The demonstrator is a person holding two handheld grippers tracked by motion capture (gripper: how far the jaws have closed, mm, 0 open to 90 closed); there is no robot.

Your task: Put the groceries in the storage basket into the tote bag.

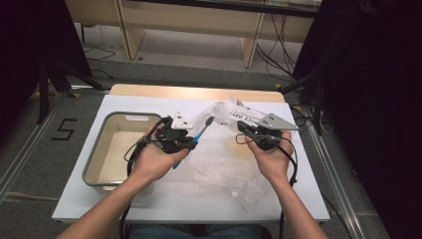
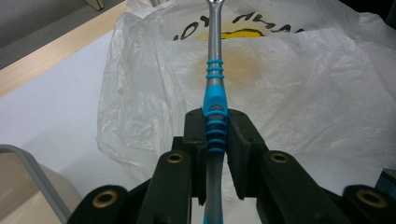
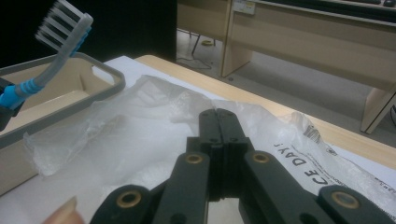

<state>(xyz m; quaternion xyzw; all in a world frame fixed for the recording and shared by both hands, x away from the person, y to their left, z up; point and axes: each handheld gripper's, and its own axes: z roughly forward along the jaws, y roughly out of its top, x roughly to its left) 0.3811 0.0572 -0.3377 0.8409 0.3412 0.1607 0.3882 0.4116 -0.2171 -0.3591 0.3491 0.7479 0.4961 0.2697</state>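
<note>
A toothbrush (image 1: pixel 201 132) with a blue and grey handle is clamped at its ribbed blue grip (image 2: pixel 215 133) by my left gripper (image 1: pixel 191 143), which is shut on it. The bristled head (image 3: pixel 56 28) points up and away, over a crumpled clear plastic bag (image 1: pixel 224 159) with black printing that lies on the white table (image 1: pixel 164 199). My right gripper (image 1: pixel 241 125) is at the bag's far right part. Its jaws (image 3: pixel 218 114) are pressed together, just above the film (image 3: pixel 130 126), and I see nothing between them.
A grey-rimmed beige tray (image 1: pixel 97 144) stands at the table's left, beside my left hand, with nothing in it. Wooden desks and cables are on the floor beyond the far edge. Dark curtains stand on both sides.
</note>
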